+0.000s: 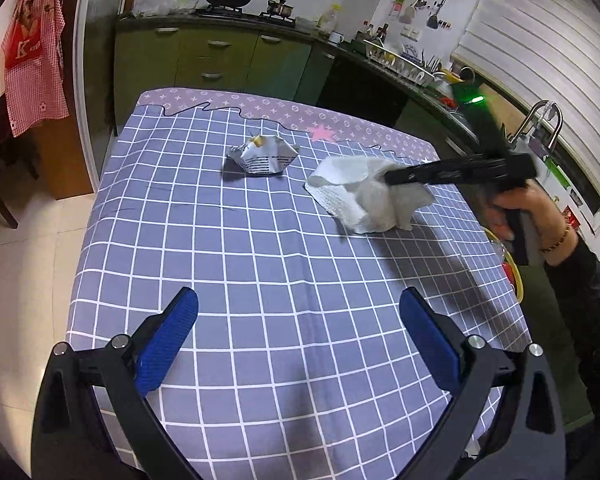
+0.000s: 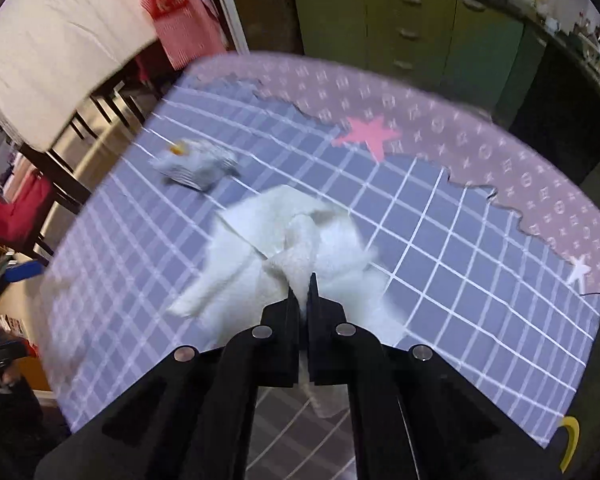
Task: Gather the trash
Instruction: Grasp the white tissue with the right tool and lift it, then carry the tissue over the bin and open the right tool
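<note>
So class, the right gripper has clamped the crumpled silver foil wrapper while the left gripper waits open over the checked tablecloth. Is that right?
Not quite. The right gripper is shut on the crumpled white paper towel, as the right wrist view shows; the crumpled silver foil wrapper lies untouched. The left gripper does wait open over the checked tablecloth.

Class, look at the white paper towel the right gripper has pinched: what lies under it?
Under the white paper towel only the checked tablecloth shows. The right gripper lifts part; anything beneath its resting folds is hidden.
</note>
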`<state>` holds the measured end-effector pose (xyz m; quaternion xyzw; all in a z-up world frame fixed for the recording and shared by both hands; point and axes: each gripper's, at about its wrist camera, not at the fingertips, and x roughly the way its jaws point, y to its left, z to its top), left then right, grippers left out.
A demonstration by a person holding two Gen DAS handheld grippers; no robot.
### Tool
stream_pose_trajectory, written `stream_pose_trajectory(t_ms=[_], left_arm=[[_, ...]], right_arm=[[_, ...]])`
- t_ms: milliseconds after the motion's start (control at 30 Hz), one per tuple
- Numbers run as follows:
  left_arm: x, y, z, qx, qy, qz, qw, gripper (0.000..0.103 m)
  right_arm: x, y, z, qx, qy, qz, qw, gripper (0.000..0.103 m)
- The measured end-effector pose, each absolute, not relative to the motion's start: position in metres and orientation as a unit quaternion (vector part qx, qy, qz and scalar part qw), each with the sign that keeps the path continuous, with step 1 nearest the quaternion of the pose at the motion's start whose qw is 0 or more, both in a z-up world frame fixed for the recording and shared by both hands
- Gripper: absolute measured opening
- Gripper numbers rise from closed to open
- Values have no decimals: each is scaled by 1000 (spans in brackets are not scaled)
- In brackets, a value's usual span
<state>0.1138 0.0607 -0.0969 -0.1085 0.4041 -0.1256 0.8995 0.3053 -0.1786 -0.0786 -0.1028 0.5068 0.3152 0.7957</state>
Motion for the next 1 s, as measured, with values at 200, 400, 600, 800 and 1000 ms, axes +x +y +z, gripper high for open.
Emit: stream_pose_trajectory(t_ms=[200,400,600,800,1000], left_arm=[[105,53,-90,-105,398,-132,902,96],[94,43,-84,-100,391,-144,903,96],[87,33,-78,-100,381,-154,906,96],[91,14,-74,-95,381,-166,905,96],[94,-19,-71,-68,387,-187,900,96]], right_arm=[[261,-210,-8,-79,447,319,832,3],[223,-279,49,-55,408,263,872,4],[184,-387,72,-17,401,164,901,4],[160,-483,62,5,424,65,903,4],[169,-554,28,18,441,-13,897,4]])
